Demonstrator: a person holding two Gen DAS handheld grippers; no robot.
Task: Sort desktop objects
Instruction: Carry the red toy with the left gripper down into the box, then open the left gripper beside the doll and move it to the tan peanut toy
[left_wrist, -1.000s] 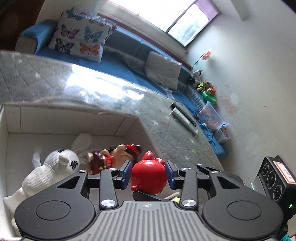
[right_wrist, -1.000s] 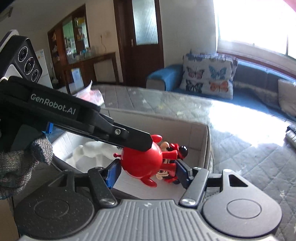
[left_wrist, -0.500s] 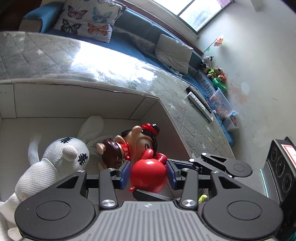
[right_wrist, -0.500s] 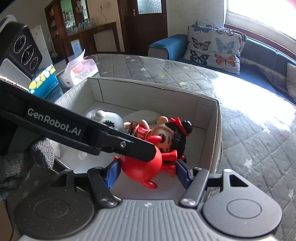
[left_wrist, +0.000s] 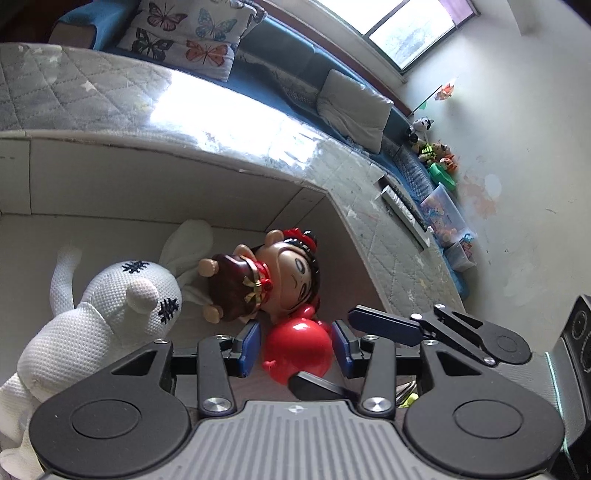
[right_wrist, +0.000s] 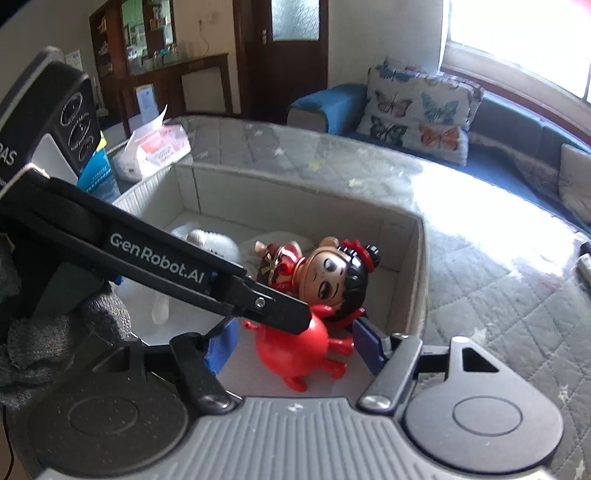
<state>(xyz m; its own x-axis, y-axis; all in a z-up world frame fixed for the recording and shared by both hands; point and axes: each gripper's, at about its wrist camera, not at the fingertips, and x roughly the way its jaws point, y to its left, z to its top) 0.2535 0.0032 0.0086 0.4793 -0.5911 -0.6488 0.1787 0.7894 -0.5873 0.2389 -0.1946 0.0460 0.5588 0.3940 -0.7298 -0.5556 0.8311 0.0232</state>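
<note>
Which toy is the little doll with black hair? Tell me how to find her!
Look inside the white cardboard box on the quilted table. She lies on her side between the white knitted bunny and the round red toy. The black-haired doll alone has a painted face and red hair bows.

Between your left gripper's (left_wrist: 295, 345) blue rubbery pads (left_wrist: 248, 347) sits a glossy red plastic toy (left_wrist: 297, 350), smooth and shiny. At eleven o'clock from it lies a doll (left_wrist: 273, 275) of hard, polished plastic. At nine o'clock a white rabbit (left_wrist: 92, 321) shows coarse knitted cloth with stitched black eyes. The box (left_wrist: 147, 184) looks like matt pale cardboard. The table (right_wrist: 480, 258) wears quilted grey cloth under a glossy clear sheet. Your glove (right_wrist: 55, 332) is rough grey knit.
</note>
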